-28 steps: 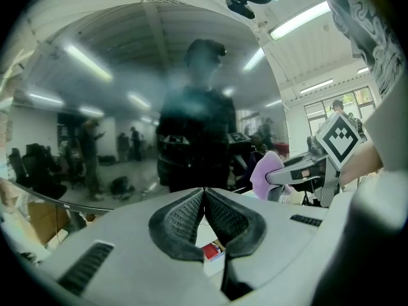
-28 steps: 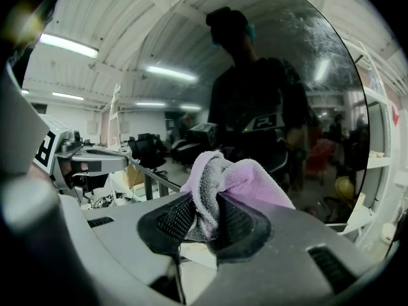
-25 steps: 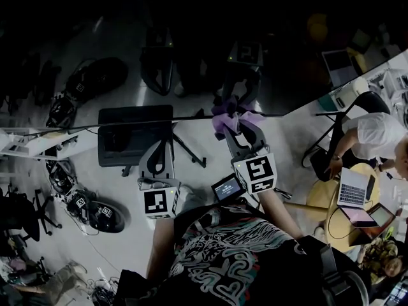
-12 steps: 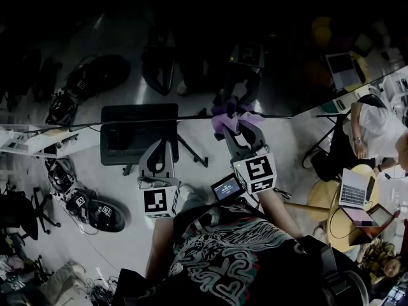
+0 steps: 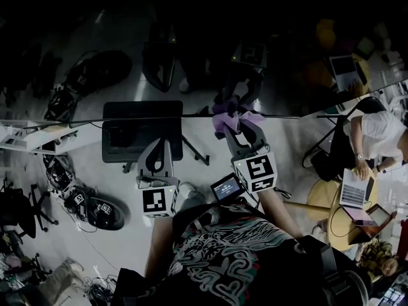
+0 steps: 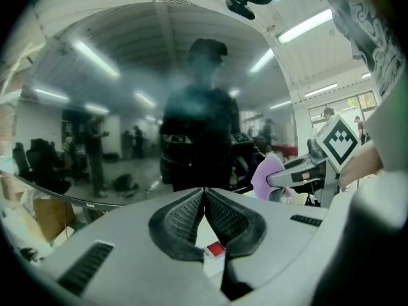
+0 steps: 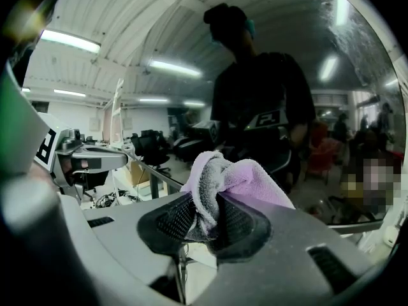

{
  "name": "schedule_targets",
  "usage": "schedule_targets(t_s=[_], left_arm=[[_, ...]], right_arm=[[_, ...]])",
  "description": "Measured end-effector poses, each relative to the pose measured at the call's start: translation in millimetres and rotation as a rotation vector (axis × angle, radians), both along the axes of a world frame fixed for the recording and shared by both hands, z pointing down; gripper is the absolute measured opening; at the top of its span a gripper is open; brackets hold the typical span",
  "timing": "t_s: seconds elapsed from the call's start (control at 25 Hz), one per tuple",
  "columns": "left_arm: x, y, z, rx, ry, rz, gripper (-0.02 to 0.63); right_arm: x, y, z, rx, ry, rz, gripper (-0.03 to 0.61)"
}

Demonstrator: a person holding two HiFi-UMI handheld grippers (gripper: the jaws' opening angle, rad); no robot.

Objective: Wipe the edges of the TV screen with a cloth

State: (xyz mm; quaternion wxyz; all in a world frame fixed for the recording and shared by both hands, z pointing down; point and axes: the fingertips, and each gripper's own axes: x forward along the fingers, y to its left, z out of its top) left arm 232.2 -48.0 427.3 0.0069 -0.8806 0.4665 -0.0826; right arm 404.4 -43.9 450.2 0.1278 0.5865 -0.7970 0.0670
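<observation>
The dark, glossy TV screen (image 5: 191,43) fills the upper half of the head view, and its thin edge (image 5: 127,120) runs across the middle. My right gripper (image 5: 237,121) is shut on a purple cloth (image 5: 231,115) that lies against this edge. In the right gripper view the cloth (image 7: 233,178) bulges out from between the jaws of the right gripper (image 7: 205,203), in front of the screen (image 7: 287,81). My left gripper (image 5: 159,145) sits just short of the edge, left of the cloth. The left gripper (image 6: 204,193) is shut with nothing in it, facing the screen (image 6: 127,107).
A dark flat box (image 5: 140,132) and stand legs (image 5: 191,150) lie on the floor under the edge. Black gear and chairs (image 5: 95,212) sit at the left by a white shelf (image 5: 25,139). At the right, a person (image 5: 376,132) sits at a round table (image 5: 322,199) with laptops.
Both grippers and the cloth stay where they were at the screen edge. The seated person at the right has shifted, and the view has drifted slightly.
</observation>
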Motion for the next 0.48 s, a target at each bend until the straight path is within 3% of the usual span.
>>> schedule_targets(t_s=[0.48], left_arm=[[-53, -13, 10, -0.016, 0.014, -0.023, 0.018]], right_arm=[[-37, -12, 5, -0.008, 0.009, 0.012, 0.121]])
